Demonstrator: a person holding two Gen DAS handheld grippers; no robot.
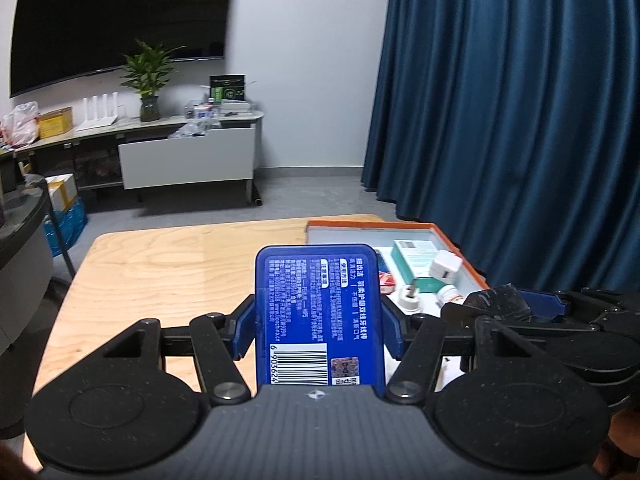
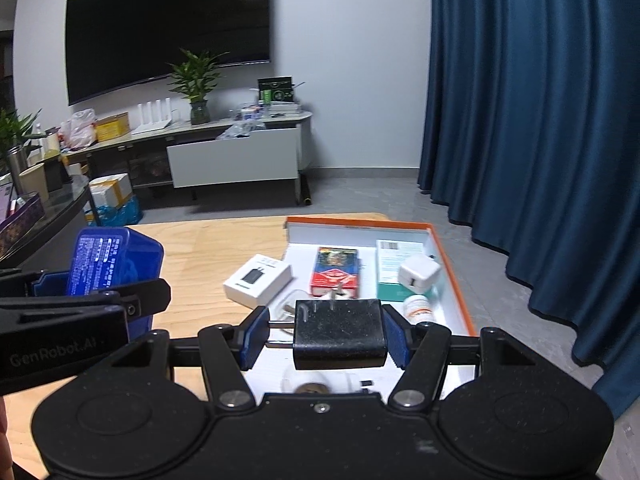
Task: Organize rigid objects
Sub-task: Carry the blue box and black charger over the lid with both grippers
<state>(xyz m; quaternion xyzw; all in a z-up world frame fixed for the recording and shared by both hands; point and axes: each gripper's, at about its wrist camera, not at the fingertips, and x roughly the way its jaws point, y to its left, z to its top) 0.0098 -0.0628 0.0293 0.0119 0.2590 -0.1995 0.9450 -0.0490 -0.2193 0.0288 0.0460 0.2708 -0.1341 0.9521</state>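
My left gripper is shut on a blue plastic box with a barcode label, held above the wooden table; the box also shows in the right wrist view. My right gripper is shut on a black plug adapter with metal prongs, held over the near end of the orange-rimmed white tray. In the tray lie a red card pack, a teal box, a white charger cube and a small white bottle.
A white charger carton lies on the table just left of the tray. Blue curtains hang to the right. A TV cabinet with a plant stands against the far wall. A dark side table is at the left.
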